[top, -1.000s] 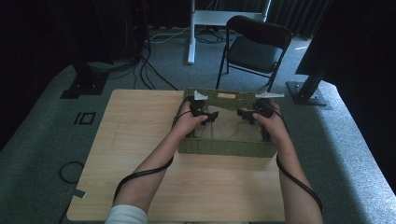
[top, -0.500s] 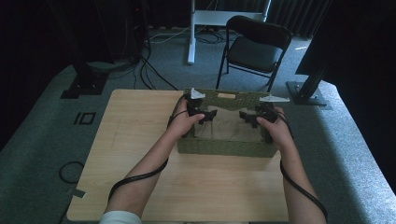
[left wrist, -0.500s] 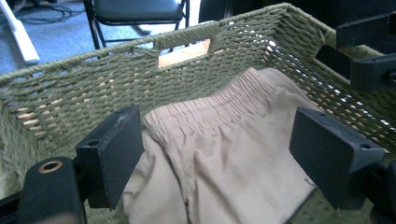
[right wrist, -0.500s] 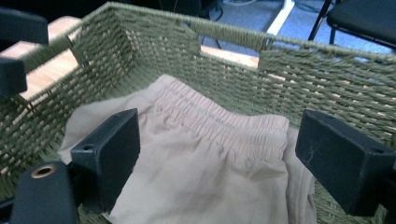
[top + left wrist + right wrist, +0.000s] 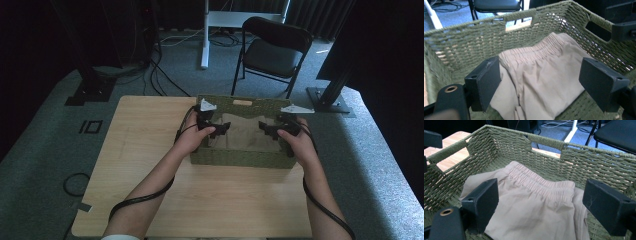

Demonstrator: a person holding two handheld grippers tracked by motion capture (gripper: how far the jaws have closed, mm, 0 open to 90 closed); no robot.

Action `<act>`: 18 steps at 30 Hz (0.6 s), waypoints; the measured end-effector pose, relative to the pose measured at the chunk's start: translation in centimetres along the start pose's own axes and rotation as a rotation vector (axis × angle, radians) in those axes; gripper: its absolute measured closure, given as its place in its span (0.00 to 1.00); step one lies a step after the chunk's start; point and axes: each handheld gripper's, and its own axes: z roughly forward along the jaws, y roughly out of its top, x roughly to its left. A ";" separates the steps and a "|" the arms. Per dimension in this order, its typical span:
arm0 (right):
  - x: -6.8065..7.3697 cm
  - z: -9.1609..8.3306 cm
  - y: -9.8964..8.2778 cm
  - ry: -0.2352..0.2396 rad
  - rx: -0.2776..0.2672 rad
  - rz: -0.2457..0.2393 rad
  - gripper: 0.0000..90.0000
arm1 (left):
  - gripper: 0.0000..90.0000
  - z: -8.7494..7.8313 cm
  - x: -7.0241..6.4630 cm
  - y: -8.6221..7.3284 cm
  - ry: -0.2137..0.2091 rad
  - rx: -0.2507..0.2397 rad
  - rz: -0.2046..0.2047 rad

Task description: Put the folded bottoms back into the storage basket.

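Beige folded garment (image 5: 541, 75) lies in the green woven basket (image 5: 240, 159) at the far middle of our desk (image 5: 145, 135). Left hand-held gripper (image 5: 541, 82) hovers above it, jaws wide, gripping nothing. Right hand-held gripper (image 5: 544, 205) likewise wide, empty.

Olive-green woven basket (image 5: 235, 159), ropework in a tight ribbed pattern, light glinting through the weave at 12 and 3 o'clock. Plain beige garment (image 5: 541, 75) inside, unpatterned, with a gathered band in the same beige toward 12 o'clock. Matte black jaws on left gripper (image 5: 546, 85) and right gripper (image 5: 549, 207); pale wood-grain table (image 5: 150, 125); black chair (image 5: 272, 52) at 12 o'clock.
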 end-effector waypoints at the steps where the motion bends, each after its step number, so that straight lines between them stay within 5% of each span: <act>1: 0.1 -0.1 -0.1 -0.007 -0.007 0.001 0.15 | 0.21 -0.1 -0.1 -0.2 -0.006 0.005 0.001; 18: 1.5 -2.8 -1.1 0.007 -0.030 -0.030 0.14 | 0.21 -2.7 -2.1 -2.0 -0.033 -0.005 0.036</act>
